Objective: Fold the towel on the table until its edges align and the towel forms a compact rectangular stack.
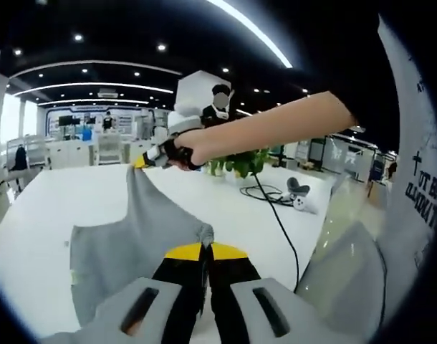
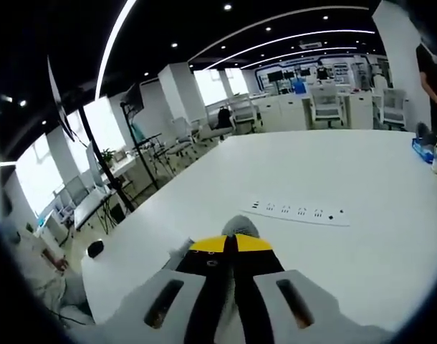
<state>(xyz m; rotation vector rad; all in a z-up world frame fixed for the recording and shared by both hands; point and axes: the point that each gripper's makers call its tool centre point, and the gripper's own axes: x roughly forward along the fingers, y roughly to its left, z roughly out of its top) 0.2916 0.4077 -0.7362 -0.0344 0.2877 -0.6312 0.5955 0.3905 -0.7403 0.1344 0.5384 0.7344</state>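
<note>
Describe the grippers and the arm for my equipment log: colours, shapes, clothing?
Both the left gripper and the right gripper have black jaws tipped with yellow, rising from light grey bodies that each carry two slanted slots. In the left gripper view, the person's arm shows bare with no sleeve.

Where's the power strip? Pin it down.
In the right gripper view, the white power strip lies flat on the white table, just beyond the right gripper pinching the grey towel.

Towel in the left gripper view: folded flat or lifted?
Lifted, unfolded: the towel is pinched by the left gripper and right gripper, sagging between.
</note>
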